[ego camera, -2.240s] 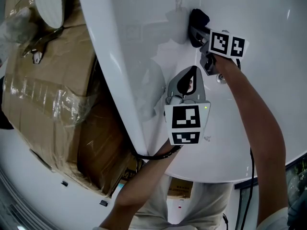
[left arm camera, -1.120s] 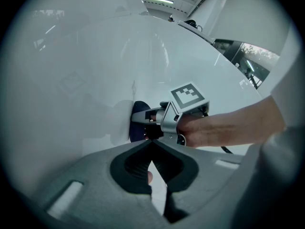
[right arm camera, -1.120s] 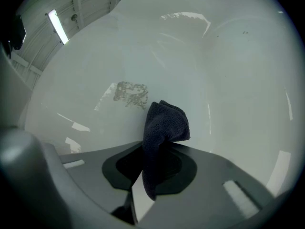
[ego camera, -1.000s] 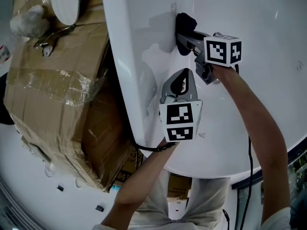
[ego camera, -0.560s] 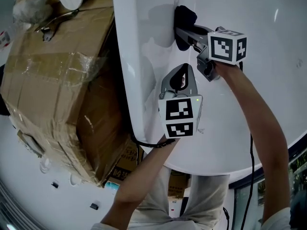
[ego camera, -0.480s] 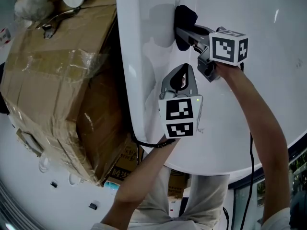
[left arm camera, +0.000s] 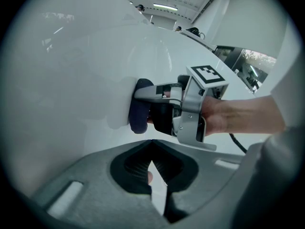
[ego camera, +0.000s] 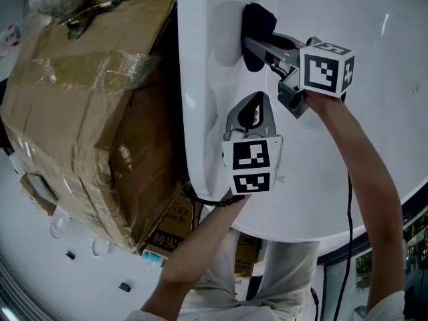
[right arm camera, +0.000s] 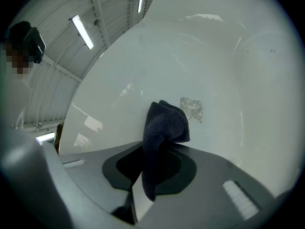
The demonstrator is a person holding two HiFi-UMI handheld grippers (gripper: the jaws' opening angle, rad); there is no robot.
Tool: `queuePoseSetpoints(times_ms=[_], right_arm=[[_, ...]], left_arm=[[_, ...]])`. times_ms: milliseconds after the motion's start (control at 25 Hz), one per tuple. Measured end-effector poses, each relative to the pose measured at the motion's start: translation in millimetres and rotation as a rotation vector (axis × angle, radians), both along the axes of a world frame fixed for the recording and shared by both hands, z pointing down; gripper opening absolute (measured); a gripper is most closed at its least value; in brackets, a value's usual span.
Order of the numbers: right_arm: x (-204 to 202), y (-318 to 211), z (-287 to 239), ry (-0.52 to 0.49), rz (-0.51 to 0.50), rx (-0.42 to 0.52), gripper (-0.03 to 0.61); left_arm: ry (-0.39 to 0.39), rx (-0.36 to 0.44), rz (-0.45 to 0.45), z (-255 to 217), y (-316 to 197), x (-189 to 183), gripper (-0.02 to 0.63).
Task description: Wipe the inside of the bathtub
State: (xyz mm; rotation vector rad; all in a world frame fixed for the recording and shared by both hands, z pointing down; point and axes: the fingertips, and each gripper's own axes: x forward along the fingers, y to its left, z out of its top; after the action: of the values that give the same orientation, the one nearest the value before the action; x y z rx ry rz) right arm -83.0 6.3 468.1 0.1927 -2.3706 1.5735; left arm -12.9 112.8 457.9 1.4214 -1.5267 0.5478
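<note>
White enamel fills most of the scene: one bathtub [ego camera: 374, 146], its curved inner wall rising around both grippers. Beyond the tub's rim, off to the left gripper's outer side, stands one big cardboard box [ego camera: 87, 99] bound in tape and clear film, with a few small objects on its top that are too small to name. Two grippers work inside the tub, each carrying one marker cube. The right gripper [ego camera: 257, 44] reaches farther from the person, toward the tub wall, with its jaws clamped on the single dark cloth [ego camera: 257, 19]. In the right gripper view the cloth [right arm camera: 164, 123] stands up from between the jaws of that gripper [right arm camera: 155, 161], its bunched top pressed against the enamel, just beside one mottled grey patch [right arm camera: 192, 109] on the wall. The left gripper [ego camera: 262, 97] hangs just below the right one, nearer the person, close to the wall but apart from it. In its own view the left gripper [left arm camera: 151, 144] has its jaw tips brought together with nothing held; a small pale spot shows low between the pads, perhaps a fingertip behind them. From there the cloth [left arm camera: 138, 118] is seen flattened on the wall at the end of the right gripper's jaws.
</note>
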Motion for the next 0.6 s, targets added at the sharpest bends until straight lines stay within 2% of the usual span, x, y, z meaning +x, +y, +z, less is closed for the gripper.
queuePoseSetpoints(times_ms=[320,600], right_arm=[[-4.9,7.8,-35.7,-0.055,-0.051,0.036,0.048],[-10.2,18.1,-78.4,-0.142,-0.068,0.035,0.048]], left_arm=[[-0.007,0.008,-0.011,-3.9,5.3,-1.3,-0.002],[-0.019,0.011,-0.011,-7.0,12.1,0.1,-0.002]])
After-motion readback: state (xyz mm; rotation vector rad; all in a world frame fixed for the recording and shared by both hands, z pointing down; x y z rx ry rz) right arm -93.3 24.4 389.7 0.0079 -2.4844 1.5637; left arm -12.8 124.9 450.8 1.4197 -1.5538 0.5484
